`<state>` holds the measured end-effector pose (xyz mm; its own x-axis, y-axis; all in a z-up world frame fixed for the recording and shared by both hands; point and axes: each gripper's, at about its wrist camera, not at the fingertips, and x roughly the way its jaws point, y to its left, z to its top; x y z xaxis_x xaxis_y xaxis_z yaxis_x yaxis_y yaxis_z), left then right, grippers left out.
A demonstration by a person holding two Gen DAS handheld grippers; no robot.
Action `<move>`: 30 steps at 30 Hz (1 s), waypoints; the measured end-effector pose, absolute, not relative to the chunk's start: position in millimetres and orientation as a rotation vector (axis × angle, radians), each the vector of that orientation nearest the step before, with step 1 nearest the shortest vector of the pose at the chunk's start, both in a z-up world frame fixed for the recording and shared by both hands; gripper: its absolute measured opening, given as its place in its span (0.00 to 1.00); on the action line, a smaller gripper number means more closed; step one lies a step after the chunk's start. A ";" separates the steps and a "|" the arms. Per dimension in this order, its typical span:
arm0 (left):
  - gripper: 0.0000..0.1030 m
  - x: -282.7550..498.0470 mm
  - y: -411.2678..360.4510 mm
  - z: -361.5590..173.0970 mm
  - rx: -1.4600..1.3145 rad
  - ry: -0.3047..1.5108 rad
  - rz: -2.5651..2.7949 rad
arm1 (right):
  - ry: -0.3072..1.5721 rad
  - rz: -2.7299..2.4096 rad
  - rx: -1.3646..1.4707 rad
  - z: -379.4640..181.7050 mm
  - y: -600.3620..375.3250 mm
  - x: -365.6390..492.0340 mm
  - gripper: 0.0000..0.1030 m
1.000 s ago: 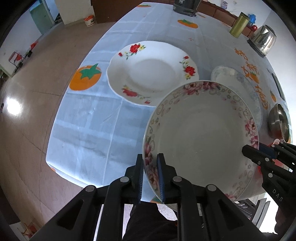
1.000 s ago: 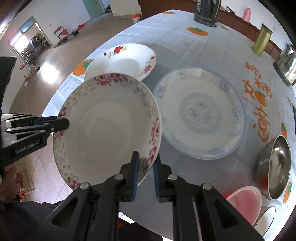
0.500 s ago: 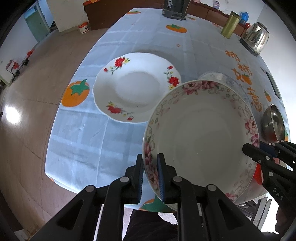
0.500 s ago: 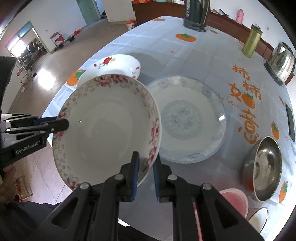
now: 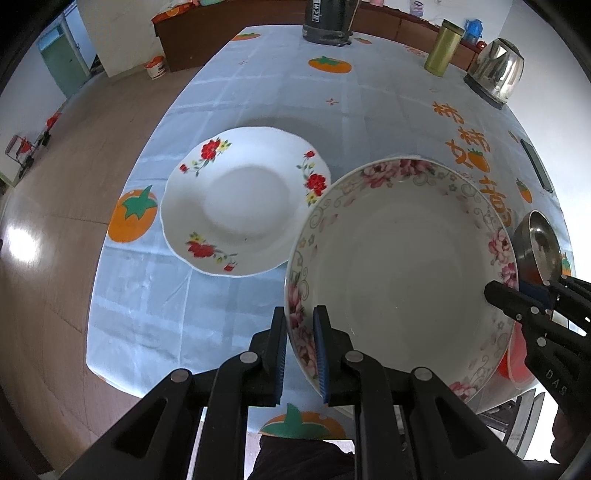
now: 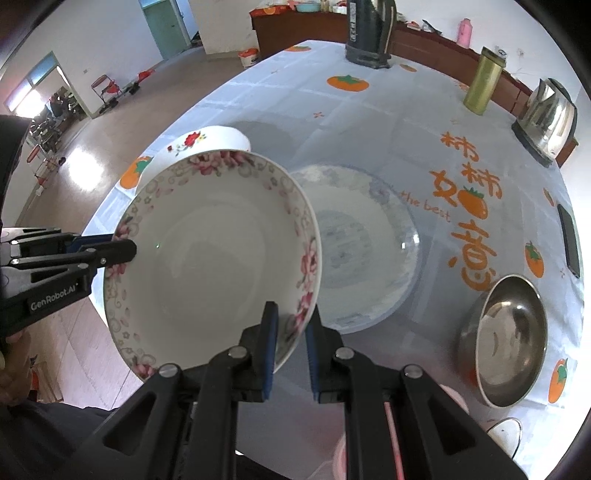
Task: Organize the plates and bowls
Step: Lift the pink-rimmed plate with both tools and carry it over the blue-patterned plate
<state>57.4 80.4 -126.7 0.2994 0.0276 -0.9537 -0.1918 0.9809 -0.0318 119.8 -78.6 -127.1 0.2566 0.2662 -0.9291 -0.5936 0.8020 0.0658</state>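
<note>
Both grippers hold one pink-flowered plate (image 5: 402, 273) in the air above the table's near edge. My left gripper (image 5: 300, 325) is shut on its left rim; my right gripper (image 6: 291, 325) is shut on its right rim. The plate (image 6: 207, 258) fills the left of the right wrist view. A white plate with red flowers (image 5: 236, 203) lies on the table to the left, partly hidden in the right wrist view (image 6: 207, 138). A blue-patterned plate (image 6: 362, 243) lies on the table beyond the held plate.
A steel bowl (image 6: 506, 336) sits at the right, with a pink bowl (image 6: 454, 398) near it. A steel kettle (image 6: 550, 114), a gold canister (image 6: 484, 83), a dark appliance (image 6: 369, 33) and a phone (image 6: 570, 240) stand farther off. The table edge (image 5: 96, 295) drops to floor at left.
Both grippers have risen and drawn back with the pink-flowered plate. The plates on the table look smaller and farther away. The grip on the rims is unchanged.
</note>
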 end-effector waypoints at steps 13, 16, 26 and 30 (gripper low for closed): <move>0.15 76.7 65.6 -125.1 -0.126 1.254 0.123 | 1.160 0.562 -0.306 -123.9 -93.7 137.5 0.14; 0.15 81.1 63.4 -125.7 -0.122 1.256 0.120 | 1.161 0.557 -0.303 -124.4 -96.1 140.8 0.14; 0.15 95.3 53.9 -127.3 -0.095 1.261 0.108 | 1.168 0.530 -0.288 -127.7 -104.1 155.9 0.14; 0.15 100.2 51.0 -129.5 -0.084 1.266 0.104 | 1.175 0.520 -0.281 -130.6 -106.9 161.3 0.14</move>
<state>100.2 51.0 -129.5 0.2968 0.0313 -0.9544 -0.1245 0.9922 -0.0062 161.3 -106.9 -130.6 0.2869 0.2395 -0.9275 -0.5252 0.8491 0.0568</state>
